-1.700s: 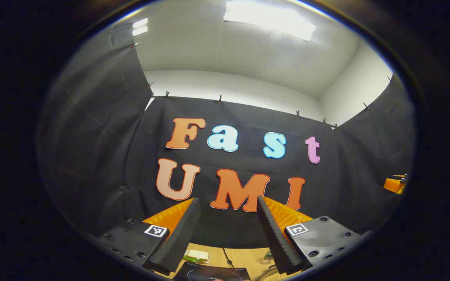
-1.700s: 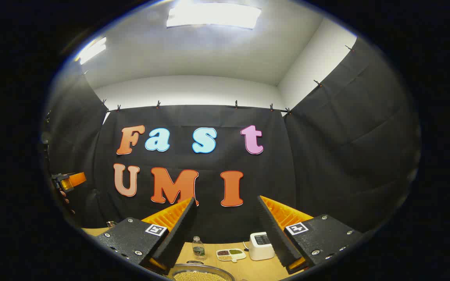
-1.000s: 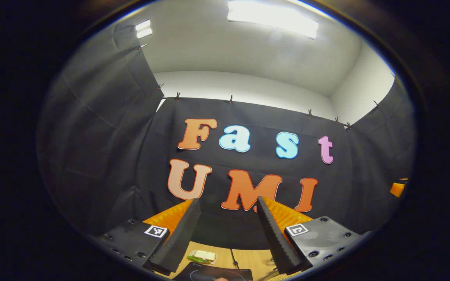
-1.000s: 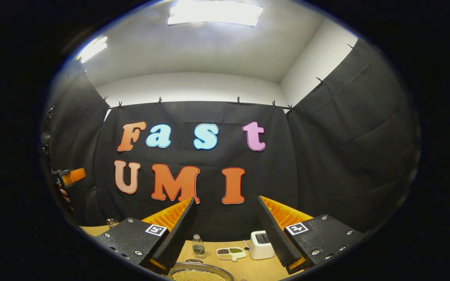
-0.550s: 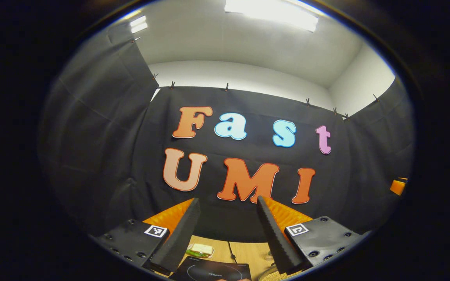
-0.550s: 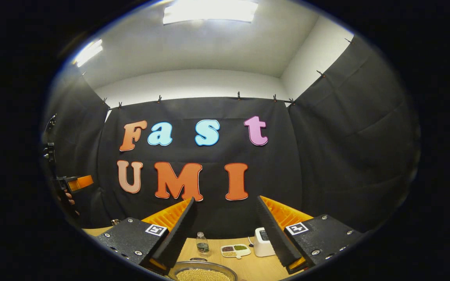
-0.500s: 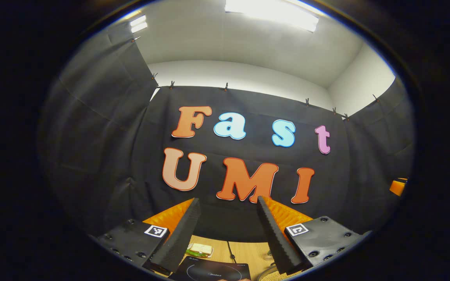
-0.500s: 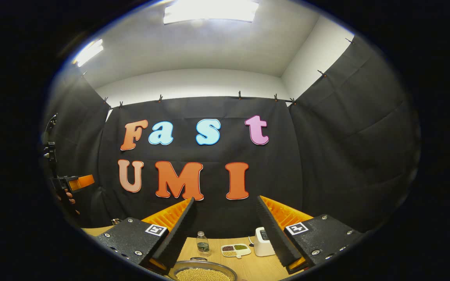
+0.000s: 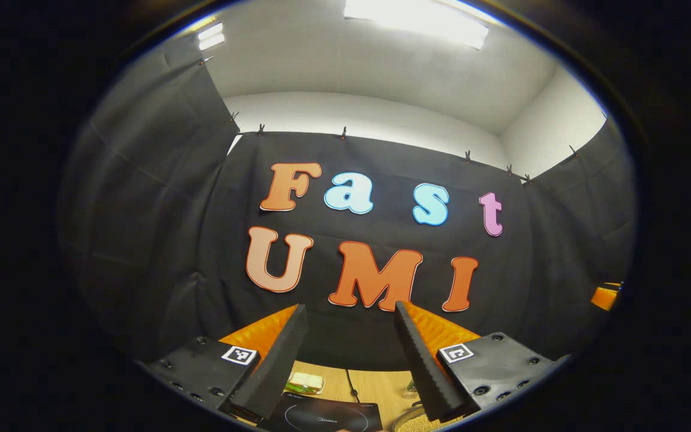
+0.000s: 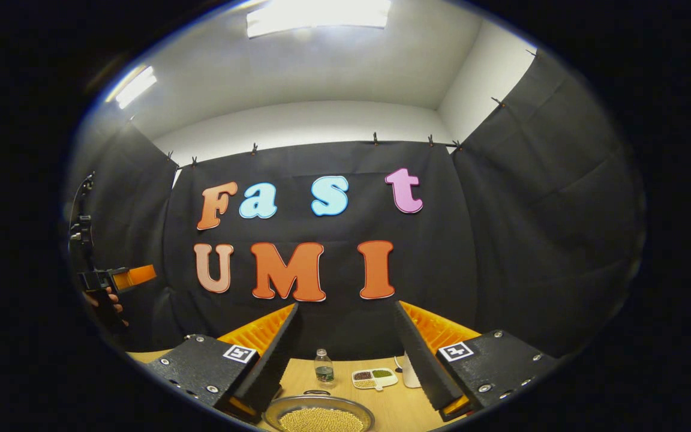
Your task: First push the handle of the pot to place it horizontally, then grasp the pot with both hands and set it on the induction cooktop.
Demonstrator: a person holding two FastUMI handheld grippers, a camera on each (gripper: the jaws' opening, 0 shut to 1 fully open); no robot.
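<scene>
A black-draped booth under ceiling lights encloses a light wooden tabletop (image 10: 303, 375), and both cameras look mostly at the back wall, with the tabletop showing low between each tool's fingers. The left tool (image 9: 345, 315) has its jaws spread wide with nothing between them; the right tool (image 10: 345, 312) is likewise wide open and empty. Both are raised well above the things below, so the task seems to be at its very start: the handle push is not yet made, and the pot is not on the cooktop. In the right gripper view the pot (image 10: 320, 415), a shallow metal pan filled with small yellowish beans, sits at the bottom between the fingers, with a small dark loop at its far rim; whether that is the handle cannot be told. Beyond it stand a small water bottle (image 10: 323, 366), a divided dish of beans (image 10: 374, 378) and a white appliance (image 10: 408, 373) partly behind a finger. The left gripper view adds the black induction cooktop (image 9: 327, 414) directly below, a green-and-white packet (image 9: 305, 382) behind it and a cable (image 9: 351, 387), with the pot's rim just at the right of the cooktop. The next move likely calls for lowering a tool to the pot's handle and nudging it sideways. The right gripper view also shows the left tool held by a hand (image 10: 105, 300) far off at the edge.
</scene>
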